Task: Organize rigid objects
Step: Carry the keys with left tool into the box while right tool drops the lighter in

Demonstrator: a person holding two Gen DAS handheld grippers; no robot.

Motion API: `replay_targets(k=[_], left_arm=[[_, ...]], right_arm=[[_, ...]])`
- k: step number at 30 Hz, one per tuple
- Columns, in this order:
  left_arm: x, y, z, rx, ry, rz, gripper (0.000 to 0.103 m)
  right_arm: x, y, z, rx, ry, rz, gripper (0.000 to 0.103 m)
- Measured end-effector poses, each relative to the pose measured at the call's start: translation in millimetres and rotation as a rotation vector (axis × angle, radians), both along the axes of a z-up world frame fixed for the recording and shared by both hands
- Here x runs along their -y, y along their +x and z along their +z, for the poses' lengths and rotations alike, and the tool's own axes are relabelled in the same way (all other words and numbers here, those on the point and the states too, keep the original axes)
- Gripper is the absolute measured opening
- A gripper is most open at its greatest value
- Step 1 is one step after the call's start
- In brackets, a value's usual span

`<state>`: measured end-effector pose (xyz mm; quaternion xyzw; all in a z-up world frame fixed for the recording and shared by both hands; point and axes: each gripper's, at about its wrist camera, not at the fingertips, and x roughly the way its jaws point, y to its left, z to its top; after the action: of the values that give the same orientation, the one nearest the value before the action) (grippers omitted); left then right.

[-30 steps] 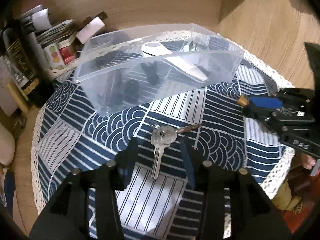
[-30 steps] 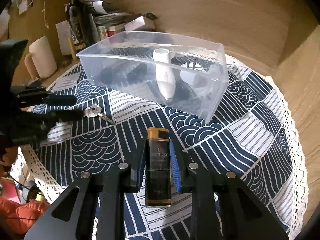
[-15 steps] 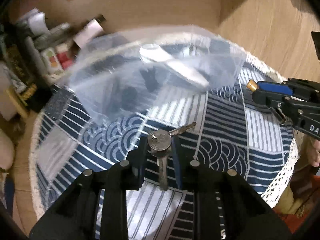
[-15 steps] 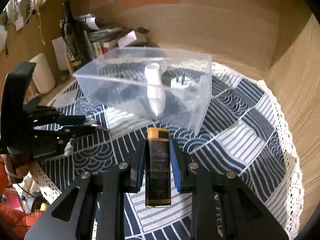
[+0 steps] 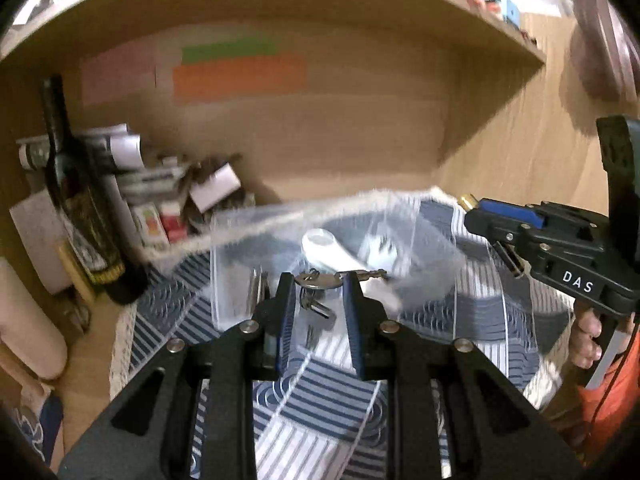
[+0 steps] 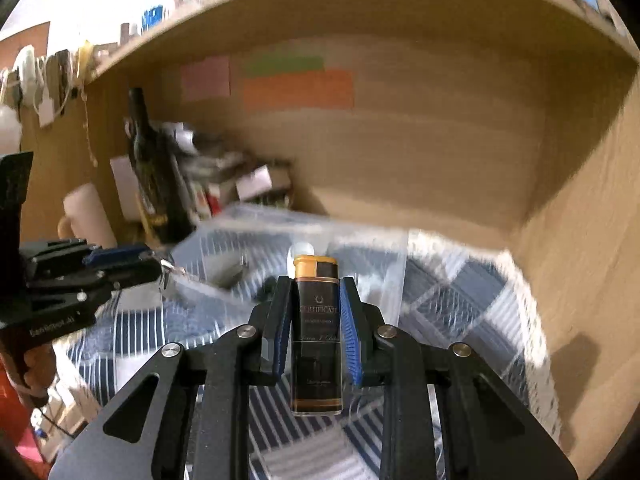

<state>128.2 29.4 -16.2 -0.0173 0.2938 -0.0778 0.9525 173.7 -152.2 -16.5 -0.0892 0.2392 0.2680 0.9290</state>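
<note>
Left wrist view: left gripper (image 5: 319,280) at lower centre, jaws clamped on the bunch of keys (image 5: 320,281); one key head lies flat between the pads, a second key dangles below it. Keys are held in the air in front of the clear plastic bin (image 5: 432,248), which sits mid-frame on the blue-and-white patterned cloth (image 5: 320,384) covering the counter. Bin is motion-blurred; a white oblong object (image 5: 324,246) and a metal piece show through its wall. Dark bottle (image 5: 80,208) stands at left beside stacked clutter.

Right gripper (image 5: 486,220) enters from the right edge of that view, a gold tip showing at its nose.

Right wrist view: right gripper (image 6: 316,280) at lower centre, jaws closed on a dark lighter (image 6: 317,332) with a gold cap, held upright and off the cloth, just short of the bin's (image 6: 360,248) near wall. Left gripper (image 6: 152,264) visible at left edge, keys glinting at its tip
</note>
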Motion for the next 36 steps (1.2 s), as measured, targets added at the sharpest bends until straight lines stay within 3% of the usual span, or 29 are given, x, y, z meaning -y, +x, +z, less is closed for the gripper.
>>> replay_targets(k=[5,10,20,28,31,33,36], left_arm=[[-2.5,20.1,14.6,0.038,-0.015,0.025,0.024],[-8.7,44.9,12.5,0.022,-0.016,0.054,0.024],[-16.4,88.4,-41.6,-0.115,-0.019,0.090,0.024],[-20.9,100.6,-69.3,-0.190,-0.034,0.085,0.024],[-21.6,99.8,-71.5,-0.198,-0.042,0.087,0.024],[-21.8,95.7,-70.0,-0.187,-0.037,0.092,0.024],[-24.3,88.7,-63.6,-0.165,-0.046,0.093,0.024]], right_arm=[[-15.8,20.2,14.4,0.040,0.006,-0.003,0.021],[-30.4,46.1,4.5,0.029,-0.033,0.005,0.021],[-57.8,94.4,-57.4,-0.100,-0.170,0.020,0.021],[-65.9,99.6,-79.7,-0.143,-0.226,0.039,0.021],[-65.8,98.4,-81.7,-0.152,-0.229,0.035,0.026],[-63.7,95.6,-80.1,-0.150,-0.221,0.032,0.035],[-58.9,88.5,-71.7,-0.136,-0.195,0.025,0.036]])
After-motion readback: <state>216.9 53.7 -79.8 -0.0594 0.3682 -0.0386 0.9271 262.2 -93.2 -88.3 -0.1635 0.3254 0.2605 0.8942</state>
